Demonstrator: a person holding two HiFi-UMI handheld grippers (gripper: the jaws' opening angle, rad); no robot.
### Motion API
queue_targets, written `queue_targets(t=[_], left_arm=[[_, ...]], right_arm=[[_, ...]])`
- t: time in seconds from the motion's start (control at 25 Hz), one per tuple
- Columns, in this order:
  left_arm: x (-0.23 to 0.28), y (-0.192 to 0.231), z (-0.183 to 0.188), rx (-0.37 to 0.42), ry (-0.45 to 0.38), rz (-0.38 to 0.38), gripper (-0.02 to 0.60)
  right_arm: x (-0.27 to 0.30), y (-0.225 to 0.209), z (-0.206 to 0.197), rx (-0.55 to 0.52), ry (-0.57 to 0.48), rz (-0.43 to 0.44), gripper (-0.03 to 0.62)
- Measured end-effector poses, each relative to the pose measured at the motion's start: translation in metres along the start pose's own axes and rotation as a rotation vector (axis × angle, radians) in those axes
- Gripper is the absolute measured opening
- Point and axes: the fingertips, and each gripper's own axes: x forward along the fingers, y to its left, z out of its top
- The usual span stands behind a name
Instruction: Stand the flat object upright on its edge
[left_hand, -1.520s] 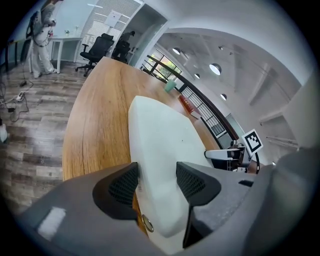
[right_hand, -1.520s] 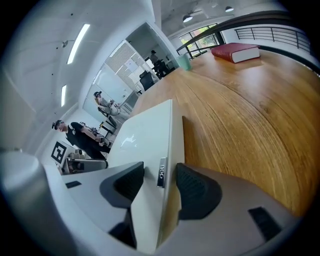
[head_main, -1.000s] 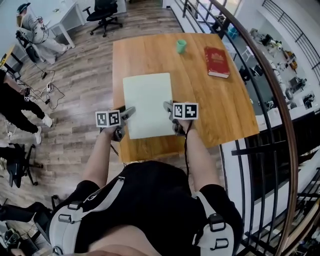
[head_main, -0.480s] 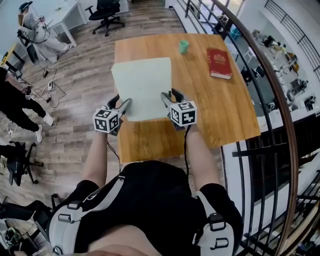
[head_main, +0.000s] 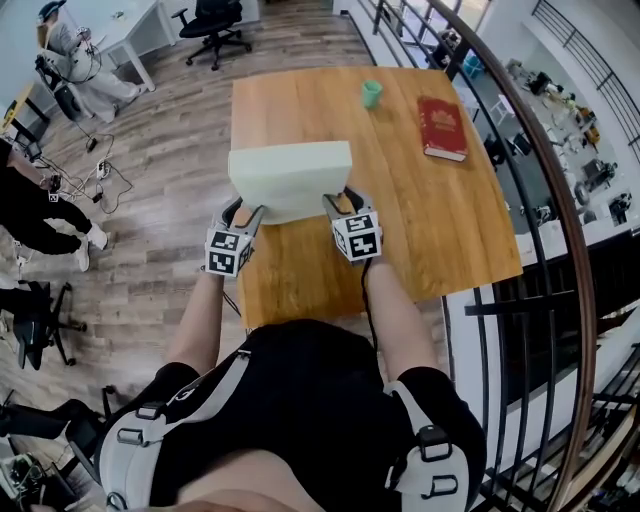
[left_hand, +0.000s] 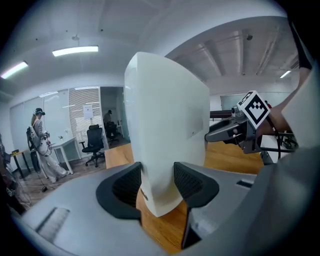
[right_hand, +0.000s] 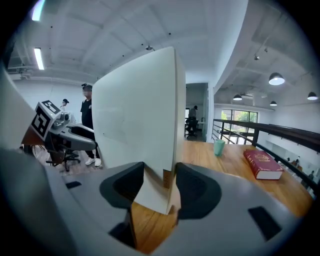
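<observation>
Spanning the centre of the head view, the wooden table (head_main: 420, 200) is the work surface. The flat white panel (head_main: 290, 175) sits left of centre in that frame. It is raised steeply, its broad face turned toward the person and its top edge uppermost. It is held by its two lower corners.

The left gripper (head_main: 243, 213) holds the lower left corner. Its jaws have just been closing, with the panel between them and both pads against its faces. The right gripper (head_main: 340, 203) holds the lower right corner, pinched between its pads. Each gripper view shows table wood below the held corner. Whether the bottom edge touches the table cannot be determined.

A red book (head_main: 442, 127) lies at the upper right of the table, well apart from the panel. A green cup (head_main: 372, 94) stands near the far edge.

Progress assessment: lifting and tilting appear largely complete. Remaining steps are to seat the bottom edge on the table, bring the panel vertical, and release it without toppling.
</observation>
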Motion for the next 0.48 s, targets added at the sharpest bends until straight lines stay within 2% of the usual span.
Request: queue_targets(t=[0.12, 0.32, 0.48], left_arm=[[0.005, -0.005, -0.021, -0.014, 0.054, -0.004, 0.200], [0.006, -0.002, -0.025, -0.070, 0.038, 0.002, 0.193], [0.007, 0.000, -0.027, -0.081, 0.068, 0.008, 0.193]], right_arm=[[0.004, 0.000, -0.019, -0.016, 0.024, -0.009, 0.206], [0.005, 0.001, -0.016, 0.000, 0.003, -0.025, 0.207], [0.007, 0.002, -0.018, 0.029, 0.014, -0.017, 0.207]])
